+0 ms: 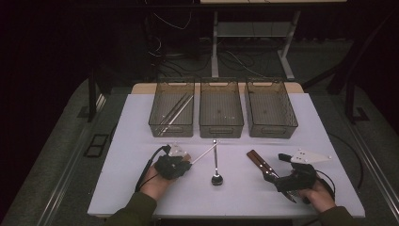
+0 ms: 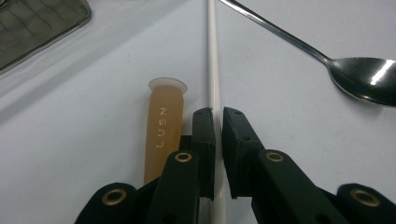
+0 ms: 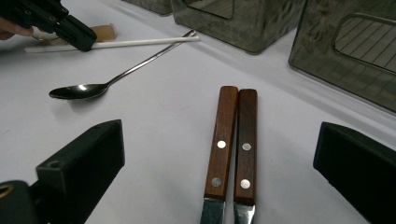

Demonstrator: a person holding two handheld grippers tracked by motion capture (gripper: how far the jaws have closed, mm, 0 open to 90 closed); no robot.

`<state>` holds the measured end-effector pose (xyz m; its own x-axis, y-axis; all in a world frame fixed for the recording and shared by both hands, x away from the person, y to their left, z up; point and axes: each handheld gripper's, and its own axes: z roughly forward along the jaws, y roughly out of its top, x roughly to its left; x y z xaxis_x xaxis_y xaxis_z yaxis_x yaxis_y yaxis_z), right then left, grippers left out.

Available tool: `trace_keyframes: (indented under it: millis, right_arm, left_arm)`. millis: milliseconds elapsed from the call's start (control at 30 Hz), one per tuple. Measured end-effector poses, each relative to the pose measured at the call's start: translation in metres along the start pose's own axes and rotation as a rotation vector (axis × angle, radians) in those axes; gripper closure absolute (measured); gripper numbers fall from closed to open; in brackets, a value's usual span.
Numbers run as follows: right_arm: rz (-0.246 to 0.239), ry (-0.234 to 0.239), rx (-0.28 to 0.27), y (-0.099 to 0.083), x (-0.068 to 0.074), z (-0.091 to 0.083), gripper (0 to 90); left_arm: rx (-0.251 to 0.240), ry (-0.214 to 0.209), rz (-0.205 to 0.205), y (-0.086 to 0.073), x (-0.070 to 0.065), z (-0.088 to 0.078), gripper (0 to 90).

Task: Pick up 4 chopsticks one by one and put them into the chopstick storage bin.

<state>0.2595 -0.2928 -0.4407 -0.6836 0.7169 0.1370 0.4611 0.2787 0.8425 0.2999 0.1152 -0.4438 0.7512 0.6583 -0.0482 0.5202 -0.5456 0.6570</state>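
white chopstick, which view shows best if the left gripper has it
Left gripper view: the chopstick runs straight between the left gripper pads, which press on it. The high view shows it small; the right gripper view shows it far off.

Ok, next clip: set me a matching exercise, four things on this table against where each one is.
1. thin white stick
2. shiny metal spoon
3. two wooden-handled knives
4. long metal utensils

a. in the leftmost dark mesh bin
b. between the left gripper jaws
c. side by side before the open right gripper
d. free, mid-table

Pairs: 1-b, 2-d, 3-c, 4-a
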Motion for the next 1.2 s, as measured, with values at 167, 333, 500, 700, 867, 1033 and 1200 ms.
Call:
trace_keyframes:
  millis: [167,333,500,700,867,1033,1200]
  right_arm:
    - [0.0,0.001,0.001,0.0,0.0,0.0,2.1]
    - [-0.001,0.003,0.001,0.0,0.0,0.0,2.1]
    - [-0.001,0.002,-0.001,0.0,0.0,0.0,2.1]
    - [-0.005,0.002,-0.003,0.0,0.0,0.0,2.1]
    - [-0.004,0.003,-0.003,0.0,0.0,-0.001,2.1]
    - [-0.004,0.003,-0.004,0.0,0.0,-0.001,2.1]
    - [-0.004,0.004,-0.004,0.0,0.0,-0.001,2.1]
  left_arm:
    - [0.011,0.004,0.004,0.001,0.0,0.0,83.9]
    - [0.003,-0.017,-0.022,0.001,0.003,0.0,84.0]
    - [0.004,-0.024,-0.032,0.001,0.004,-0.001,84.1]
    - [-0.013,-0.055,-0.034,0.001,0.005,-0.004,84.1]
    - [-0.012,-0.073,-0.033,0.002,0.005,-0.007,84.1]
    - [-0.022,-0.096,-0.039,0.003,0.005,-0.012,84.1]
    - [-0.03,-0.113,-0.032,0.003,0.004,-0.019,84.1]
